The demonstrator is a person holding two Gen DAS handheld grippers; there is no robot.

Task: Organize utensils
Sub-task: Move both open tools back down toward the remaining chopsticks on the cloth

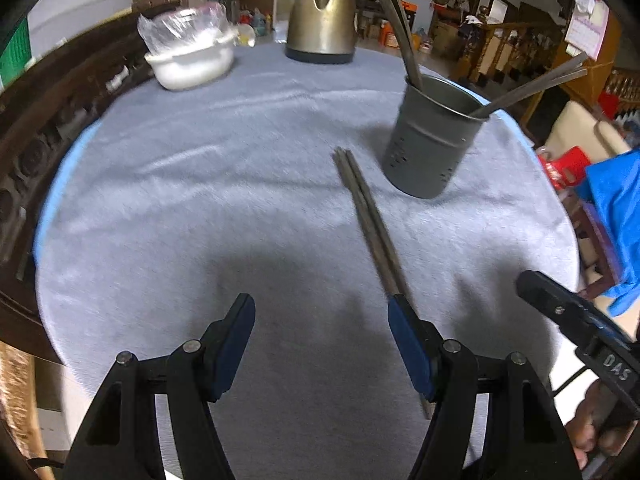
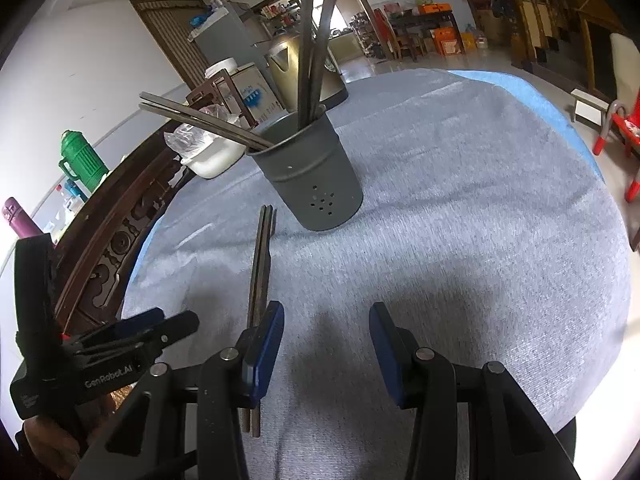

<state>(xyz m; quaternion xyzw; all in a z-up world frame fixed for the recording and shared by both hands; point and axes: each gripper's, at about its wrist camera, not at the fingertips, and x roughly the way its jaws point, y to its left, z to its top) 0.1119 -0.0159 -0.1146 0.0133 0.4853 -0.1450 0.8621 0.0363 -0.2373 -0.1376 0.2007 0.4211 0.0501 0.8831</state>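
A pair of dark metal chopsticks lies on the grey-blue tablecloth, running towards a grey perforated utensil holder. Several more chopsticks stand in the holder. My left gripper hovers open just over the cloth. The near end of the lying pair passes under its right finger, and nothing is between the pads. In the right wrist view the same pair runs under the left finger of my right gripper, which is also open with nothing in it. The holder stands just beyond. Each gripper shows in the other's view: left, right.
A metal kettle and a white bowl holding a plastic bag stand at the far side of the round table. A carved wooden chair back curves along the left edge. A hand holds the right gripper.
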